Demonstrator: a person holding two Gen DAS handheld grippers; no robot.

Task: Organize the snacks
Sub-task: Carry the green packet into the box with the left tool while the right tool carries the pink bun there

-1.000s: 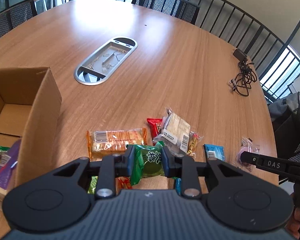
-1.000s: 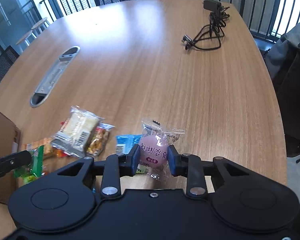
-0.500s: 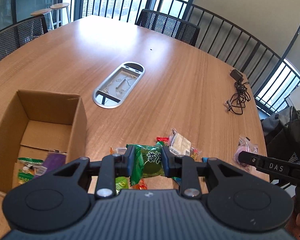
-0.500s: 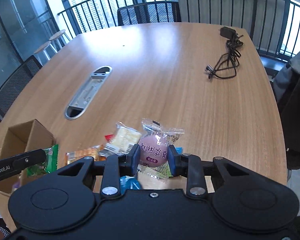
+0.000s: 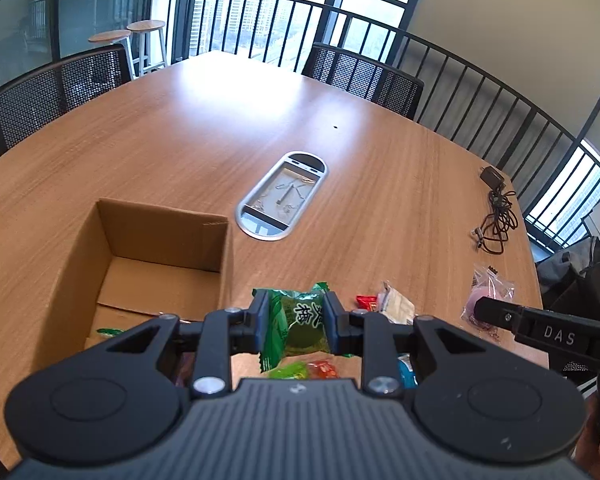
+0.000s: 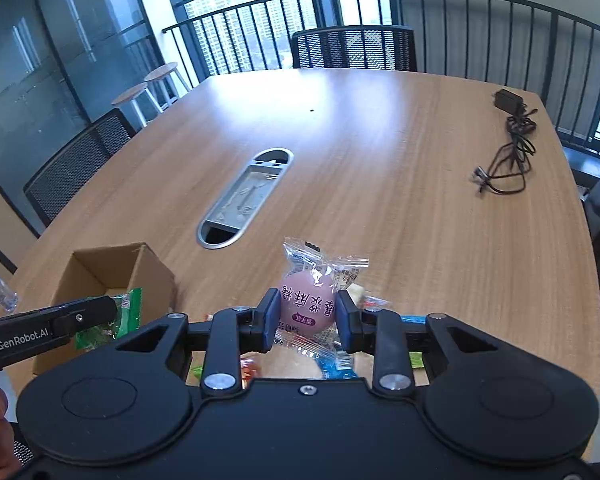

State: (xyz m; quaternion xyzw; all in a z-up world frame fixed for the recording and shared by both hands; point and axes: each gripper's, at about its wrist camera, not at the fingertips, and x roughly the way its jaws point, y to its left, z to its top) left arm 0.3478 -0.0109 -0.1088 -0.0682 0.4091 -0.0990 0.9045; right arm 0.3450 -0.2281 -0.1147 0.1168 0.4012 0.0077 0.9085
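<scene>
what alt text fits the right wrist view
The right gripper clamps a clear packet holding a pink egg-shaped snack above a wooden table. At left, the left gripper holds a green packet near an open cardboard box.

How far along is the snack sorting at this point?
Partly done: the cardboard box already holds a few packets at its near end. In hand: the left gripper clamps a green snack packet, and the right gripper clamps a pink round snack. Left: several loose packets remain on the table.
</scene>
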